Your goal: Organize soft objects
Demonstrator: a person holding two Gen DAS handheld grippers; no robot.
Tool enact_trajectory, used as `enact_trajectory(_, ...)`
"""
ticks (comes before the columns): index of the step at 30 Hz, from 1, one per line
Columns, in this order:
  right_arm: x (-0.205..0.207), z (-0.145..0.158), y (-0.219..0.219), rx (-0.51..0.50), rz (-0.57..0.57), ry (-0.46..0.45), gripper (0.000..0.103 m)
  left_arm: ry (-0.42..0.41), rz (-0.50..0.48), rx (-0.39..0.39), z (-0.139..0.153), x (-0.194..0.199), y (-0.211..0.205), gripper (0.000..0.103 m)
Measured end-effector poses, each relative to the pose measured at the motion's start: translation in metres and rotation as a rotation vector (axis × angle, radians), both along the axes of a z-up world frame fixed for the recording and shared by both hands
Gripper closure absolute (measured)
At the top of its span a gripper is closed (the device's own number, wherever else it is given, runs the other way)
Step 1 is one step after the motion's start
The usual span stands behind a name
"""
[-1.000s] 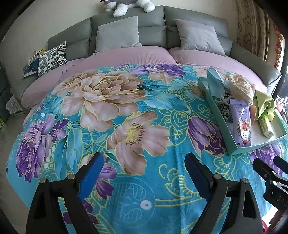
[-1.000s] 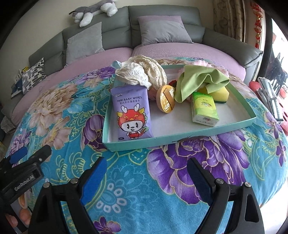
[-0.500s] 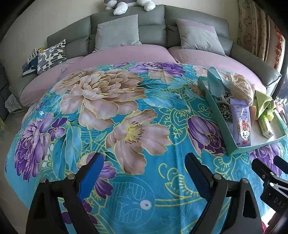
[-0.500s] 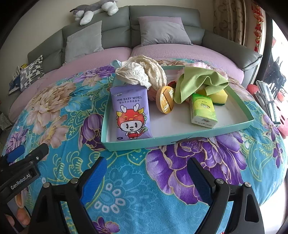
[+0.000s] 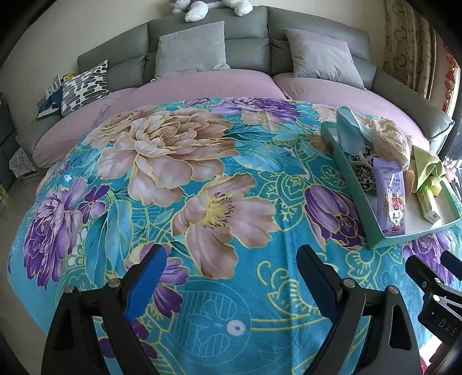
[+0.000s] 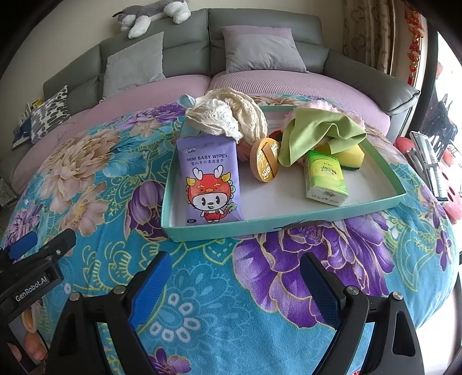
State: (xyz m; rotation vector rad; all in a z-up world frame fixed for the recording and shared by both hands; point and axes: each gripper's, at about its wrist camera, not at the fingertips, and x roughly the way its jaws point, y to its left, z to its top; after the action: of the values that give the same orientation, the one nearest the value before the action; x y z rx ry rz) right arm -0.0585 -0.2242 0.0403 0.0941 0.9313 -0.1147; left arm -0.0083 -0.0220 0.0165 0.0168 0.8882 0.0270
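Note:
A teal tray [image 6: 303,218] lies on the flowered blanket [image 6: 274,288] and holds soft things: a purple baby-wipes pack [image 6: 209,178], a cream lace cloth [image 6: 228,119], a green cloth [image 6: 320,132], a green tissue pack [image 6: 324,178], a yellow sponge [image 6: 350,154] and a round orange puff [image 6: 264,161]. My right gripper [image 6: 235,284] hovers open just in front of the tray, with nothing between its fingers. In the left wrist view the tray [image 5: 353,178] is at the right. My left gripper [image 5: 231,278] stands open over bare blanket [image 5: 173,173], far left of the tray.
A grey sofa back [image 5: 248,37] with grey cushions [image 5: 192,47] and a patterned pillow [image 5: 83,86] runs behind. A plush toy [image 6: 153,14] lies on top. Lilac seat covers [image 5: 202,86] lie beyond the blanket. The bed edge drops off at the right beside red objects [image 6: 450,202].

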Motion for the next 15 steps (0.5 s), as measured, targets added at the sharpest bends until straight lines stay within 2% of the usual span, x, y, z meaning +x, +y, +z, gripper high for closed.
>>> enact_trajectory(15, 0.000, 0.000, 0.000, -0.001, 0.000, 0.002, 0.011, -0.016, -0.037, 0.058, 0.000, -0.003, -0.012, 0.011)
